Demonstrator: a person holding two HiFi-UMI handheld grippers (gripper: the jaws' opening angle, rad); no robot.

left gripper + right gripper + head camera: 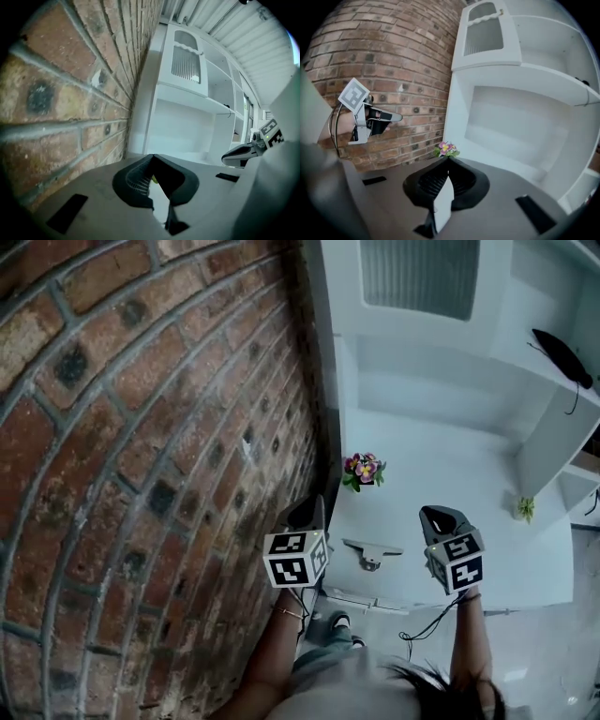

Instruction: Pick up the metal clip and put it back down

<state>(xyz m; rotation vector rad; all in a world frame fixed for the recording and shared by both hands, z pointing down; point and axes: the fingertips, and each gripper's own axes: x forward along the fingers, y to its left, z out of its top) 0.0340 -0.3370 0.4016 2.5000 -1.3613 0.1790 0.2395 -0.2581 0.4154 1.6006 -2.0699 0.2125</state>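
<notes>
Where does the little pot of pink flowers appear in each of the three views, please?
Head view: pink flowers at centre, on the white counter beside the brick wall.
Left gripper view: cannot be made out.
Right gripper view: pink flowers at lower centre, where wall meets counter.
Shared landmark: the brick wall, on the left in every view.

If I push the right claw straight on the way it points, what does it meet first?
Probably the small flowering plant, straight beyond the right claw; depth is unclear, so it might pass over it.
</notes>
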